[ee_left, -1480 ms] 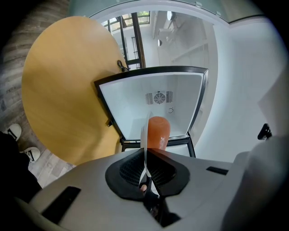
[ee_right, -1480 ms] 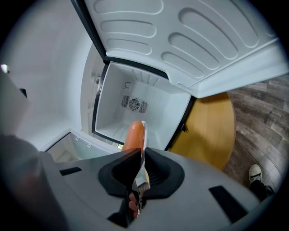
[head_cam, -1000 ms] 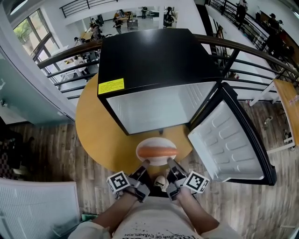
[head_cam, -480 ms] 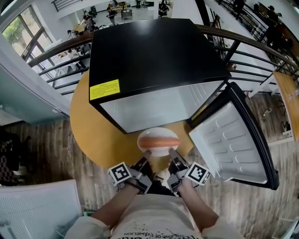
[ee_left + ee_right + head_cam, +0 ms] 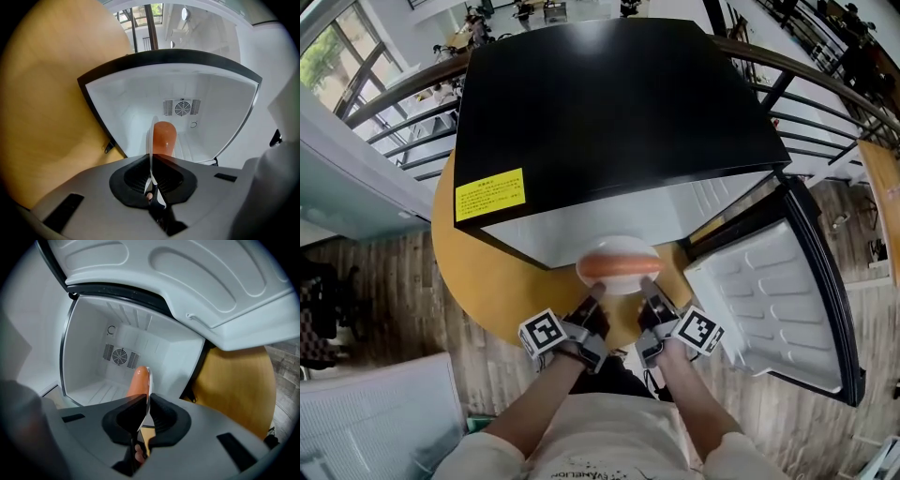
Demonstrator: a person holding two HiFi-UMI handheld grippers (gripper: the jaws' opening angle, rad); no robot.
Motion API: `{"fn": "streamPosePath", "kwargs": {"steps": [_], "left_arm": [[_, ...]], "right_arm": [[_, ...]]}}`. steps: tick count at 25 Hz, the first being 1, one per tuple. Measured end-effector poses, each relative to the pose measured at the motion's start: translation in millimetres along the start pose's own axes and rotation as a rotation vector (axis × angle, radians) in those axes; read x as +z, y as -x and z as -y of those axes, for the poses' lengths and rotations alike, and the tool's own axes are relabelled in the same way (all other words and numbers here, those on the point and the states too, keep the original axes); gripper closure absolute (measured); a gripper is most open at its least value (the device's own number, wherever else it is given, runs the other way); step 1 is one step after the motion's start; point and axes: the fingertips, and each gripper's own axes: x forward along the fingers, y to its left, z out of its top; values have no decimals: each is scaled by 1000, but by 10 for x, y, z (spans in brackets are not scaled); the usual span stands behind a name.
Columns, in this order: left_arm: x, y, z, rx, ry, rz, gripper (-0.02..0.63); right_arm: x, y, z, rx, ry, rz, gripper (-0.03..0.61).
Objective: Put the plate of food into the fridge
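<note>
Plate [image 5: 619,284] now at fridge [image 5: 600,103] opening, left gripper [image 5: 594,300] and right gripper [image 5: 646,293] jaws pinching its rim

A round wooden tabletop [image 5: 473,281] stands on a plank floor [image 5: 389,291]. A dark curved railing [image 5: 398,92] runs behind it. A window [image 5: 323,52] shows at upper left and a white slatted panel [image 5: 366,417] at lower left.

Seemingly clamped, left hand-held gripper [image 5: 595,300] and right hand-held gripper [image 5: 647,293] reach forward.
</note>
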Motion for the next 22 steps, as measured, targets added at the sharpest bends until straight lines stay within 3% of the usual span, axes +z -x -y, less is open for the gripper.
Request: {"fn": "streamPosePath", "kwargs": {"steps": [22], "left_arm": [[551,-527,-612,84,43,145,581]], "right_arm": [[255,-836,510,-75,-9,52,537]]}}
